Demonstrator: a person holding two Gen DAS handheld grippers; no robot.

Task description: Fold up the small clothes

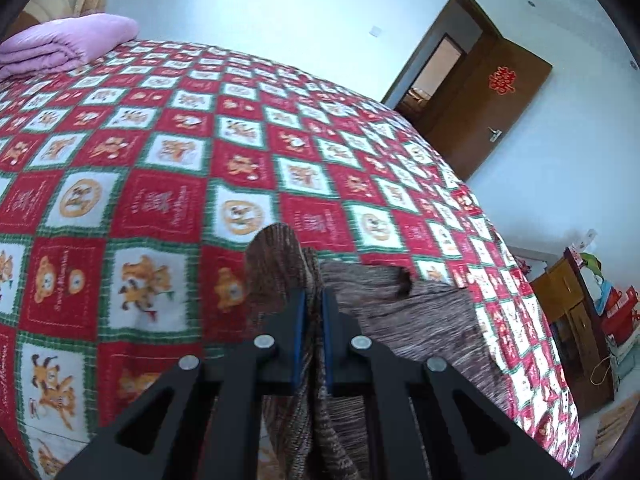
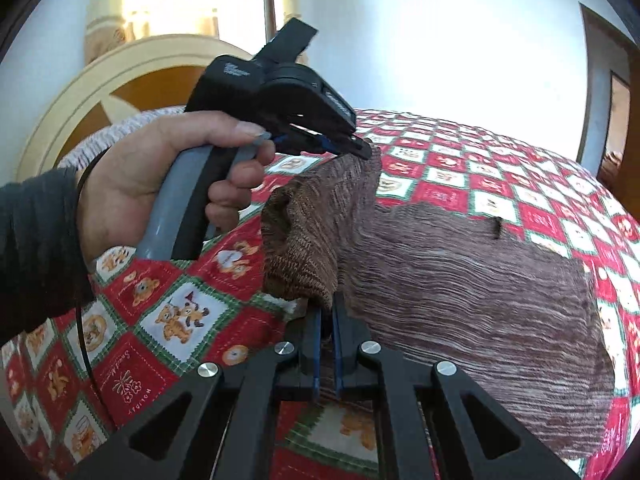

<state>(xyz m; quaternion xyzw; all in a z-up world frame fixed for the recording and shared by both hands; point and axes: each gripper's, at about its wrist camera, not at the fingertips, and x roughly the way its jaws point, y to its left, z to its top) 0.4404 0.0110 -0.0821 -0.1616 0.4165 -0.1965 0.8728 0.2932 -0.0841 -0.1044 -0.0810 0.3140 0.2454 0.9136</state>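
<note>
L gripper (image 1: pixel 314 300) & R gripper (image 2: pixel 327 312) both clamping brown knit garment (image 2: pixel 460 280) edge, bedspread (image 1: pixel 160 160) open beyond

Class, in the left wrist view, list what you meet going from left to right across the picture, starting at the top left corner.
Purple folded blanket → brown knit garment in the left gripper → open wooden door → wooden cabinet.

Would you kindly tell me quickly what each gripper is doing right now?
Left gripper: closed, fingers pinching the brown knit garment.
Right gripper: closed on another edge of the same garment.
</note>
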